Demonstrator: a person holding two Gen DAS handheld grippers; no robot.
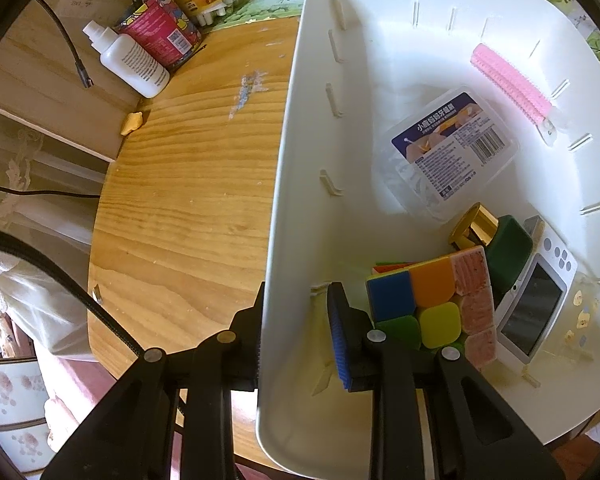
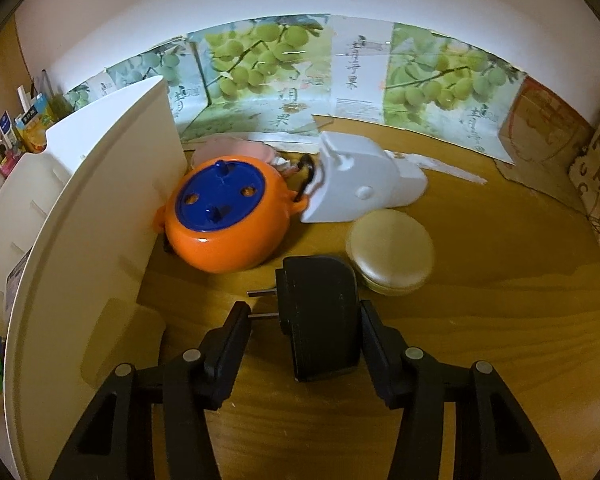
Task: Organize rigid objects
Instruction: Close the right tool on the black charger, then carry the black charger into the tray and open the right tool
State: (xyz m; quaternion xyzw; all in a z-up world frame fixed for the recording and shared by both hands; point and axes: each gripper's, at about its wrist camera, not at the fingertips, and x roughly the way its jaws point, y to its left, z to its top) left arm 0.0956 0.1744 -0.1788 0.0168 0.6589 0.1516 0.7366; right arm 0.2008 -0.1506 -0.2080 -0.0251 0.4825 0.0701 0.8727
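Black plastic plug adapter (image 2: 320,316) sits between right gripper's (image 2: 304,332) parted fingers, touching only one; uneven closing could twist it loose. Left gripper (image 1: 296,320) clamps white bin wall (image 1: 284,184).

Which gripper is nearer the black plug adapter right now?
Right. The right gripper straddles the black plug adapter on the table, while the left gripper is clamped on the white bin wall.

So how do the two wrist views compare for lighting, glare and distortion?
Left wrist view: bright, with the white bin nearly washed out and glare on the gold cap; the wooden table edge bows from fisheye. Right wrist view: dimmer and yellower, the black charger shows little detail, the wall at top is overexposed, and the grape poster curves strongly.
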